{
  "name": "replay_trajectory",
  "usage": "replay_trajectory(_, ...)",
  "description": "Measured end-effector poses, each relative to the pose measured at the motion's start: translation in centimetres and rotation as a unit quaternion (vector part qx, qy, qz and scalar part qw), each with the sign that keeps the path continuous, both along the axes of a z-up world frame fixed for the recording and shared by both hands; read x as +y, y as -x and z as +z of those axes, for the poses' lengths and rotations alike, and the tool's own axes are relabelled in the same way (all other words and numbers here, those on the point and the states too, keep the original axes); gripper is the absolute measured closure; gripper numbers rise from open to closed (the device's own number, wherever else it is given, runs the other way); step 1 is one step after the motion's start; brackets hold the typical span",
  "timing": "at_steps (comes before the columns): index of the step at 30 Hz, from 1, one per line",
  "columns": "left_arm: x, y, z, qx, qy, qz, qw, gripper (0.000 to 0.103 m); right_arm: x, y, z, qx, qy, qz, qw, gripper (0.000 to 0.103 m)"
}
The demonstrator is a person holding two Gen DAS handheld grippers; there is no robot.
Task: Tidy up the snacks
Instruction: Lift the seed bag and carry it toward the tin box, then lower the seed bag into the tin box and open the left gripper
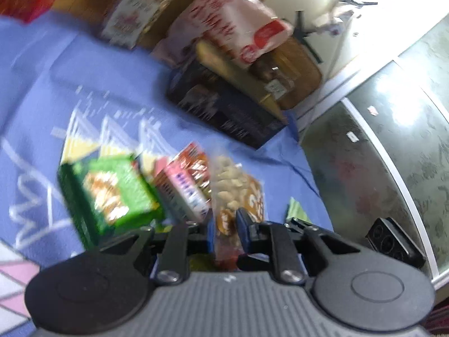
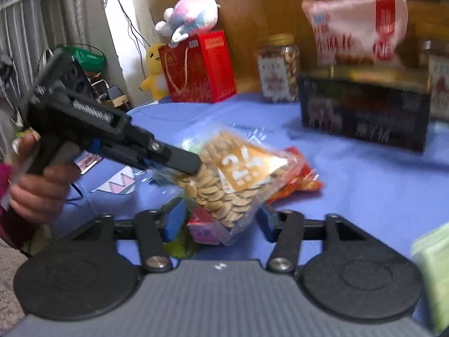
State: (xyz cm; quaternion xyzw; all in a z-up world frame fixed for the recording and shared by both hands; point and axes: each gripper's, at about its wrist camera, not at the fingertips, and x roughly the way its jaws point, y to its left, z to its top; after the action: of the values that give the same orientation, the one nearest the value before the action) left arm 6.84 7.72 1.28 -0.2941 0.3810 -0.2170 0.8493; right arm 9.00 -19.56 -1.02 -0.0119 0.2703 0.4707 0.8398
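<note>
The left gripper (image 2: 193,168), held by a hand (image 2: 39,185) on its pistol handle, angles downward with its fingers clamped on the clear bag of seeds (image 2: 233,179), lifted over the blue table (image 2: 364,191). The right gripper (image 2: 219,224) sits below the bag, fingers open, flanking its lower end. A dark box (image 2: 364,112) stands beyond the bag.

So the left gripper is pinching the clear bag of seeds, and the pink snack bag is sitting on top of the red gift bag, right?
Not quite. The left gripper does pinch the clear bag of seeds, but the pink snack bag sits on the dark box, not the red gift bag, which carries a plush toy. The right wrist view shows it.
</note>
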Motion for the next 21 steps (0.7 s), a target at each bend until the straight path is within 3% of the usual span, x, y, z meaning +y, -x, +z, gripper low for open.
replay_trajectory(4,-1.1,-1.4,1.8,-0.022,-0.029,-0.011,0.9993,0.086,-0.8,-1.1,1.1,-0.014,-0.02,-0.02,1.0,0.05)
replay_trajectory(11,-2.9,-8.3,4.4,-0.041,-0.047,-0.014,0.998,0.084,-1.2,-4.9,3.3,-0.065,-0.013,-0.078,0.995,0.05)
replay_trajectory(16,-5.0,-14.2,6.6,-0.075,-0.067,-0.014,0.9949,0.079,-2.3,-9.8,5.8,-0.085,-0.026,-0.125,0.988,0.05)
replay_trajectory(21,-6.6,-19.7,6.0,-0.074,-0.074,0.004,0.9945,0.077,-3.3,-14.9,6.3,-0.084,-0.026,-0.162,0.983,0.05)
